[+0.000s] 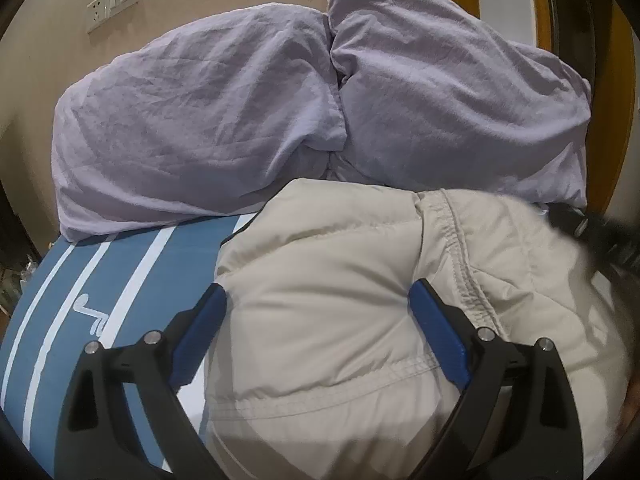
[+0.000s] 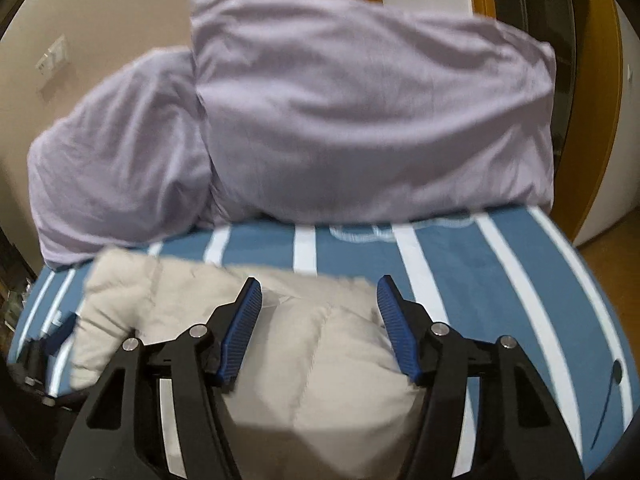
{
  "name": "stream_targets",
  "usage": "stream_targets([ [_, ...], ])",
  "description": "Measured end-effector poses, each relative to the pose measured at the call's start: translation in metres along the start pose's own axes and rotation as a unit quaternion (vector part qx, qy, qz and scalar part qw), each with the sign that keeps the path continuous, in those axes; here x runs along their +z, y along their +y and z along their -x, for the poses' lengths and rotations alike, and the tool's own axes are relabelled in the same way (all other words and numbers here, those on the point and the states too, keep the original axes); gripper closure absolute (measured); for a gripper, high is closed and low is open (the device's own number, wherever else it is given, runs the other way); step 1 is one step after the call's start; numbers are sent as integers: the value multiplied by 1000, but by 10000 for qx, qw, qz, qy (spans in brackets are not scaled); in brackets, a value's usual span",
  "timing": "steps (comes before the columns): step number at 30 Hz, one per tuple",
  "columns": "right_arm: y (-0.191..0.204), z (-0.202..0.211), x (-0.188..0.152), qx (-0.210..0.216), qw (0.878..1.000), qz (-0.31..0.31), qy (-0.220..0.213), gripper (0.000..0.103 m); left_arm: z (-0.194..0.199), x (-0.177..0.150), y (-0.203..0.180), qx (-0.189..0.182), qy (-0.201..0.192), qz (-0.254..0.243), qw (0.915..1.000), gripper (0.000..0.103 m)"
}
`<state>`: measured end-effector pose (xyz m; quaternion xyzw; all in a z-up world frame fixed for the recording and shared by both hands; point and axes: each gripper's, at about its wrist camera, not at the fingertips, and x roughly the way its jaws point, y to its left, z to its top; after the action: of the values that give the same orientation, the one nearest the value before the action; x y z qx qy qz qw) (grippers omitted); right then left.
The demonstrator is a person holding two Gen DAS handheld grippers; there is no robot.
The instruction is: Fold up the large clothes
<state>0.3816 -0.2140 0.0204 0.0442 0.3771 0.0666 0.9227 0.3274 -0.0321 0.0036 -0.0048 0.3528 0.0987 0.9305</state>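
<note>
I'm mid-fold: the puffy beige quilted jacket (image 1: 340, 320) lies bunched below the lilac pillows (image 1: 280, 112). Left gripper (image 1: 318, 320) and right gripper (image 2: 320, 308) gape, unclamped; next I'd pinch a hem.

Two pillows (image 1: 192, 128), one jacket (image 1: 328, 280)

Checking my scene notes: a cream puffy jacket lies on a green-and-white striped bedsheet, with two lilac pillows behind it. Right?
Not quite: the striped bedsheet is blue and white, as the right wrist view shows. The cream puffy jacket does lie on it, with two lilac pillows behind.
</note>
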Motion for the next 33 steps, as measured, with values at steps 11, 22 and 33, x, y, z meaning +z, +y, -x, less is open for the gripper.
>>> stream_targets([
  [11,-4,-28,-22,-148,9999,-89,-11,40,1,-2,-3,-28,-63,14,10000,7],
  [22,-8,-40,-25,-19,9996,-206,202,39,-1,-1,-6,37,-26,-49,10000,6],
  [33,-8,-41,-26,-4,9994,-238,231,39,-2,0,-7,51,-16,-64,10000,6],
])
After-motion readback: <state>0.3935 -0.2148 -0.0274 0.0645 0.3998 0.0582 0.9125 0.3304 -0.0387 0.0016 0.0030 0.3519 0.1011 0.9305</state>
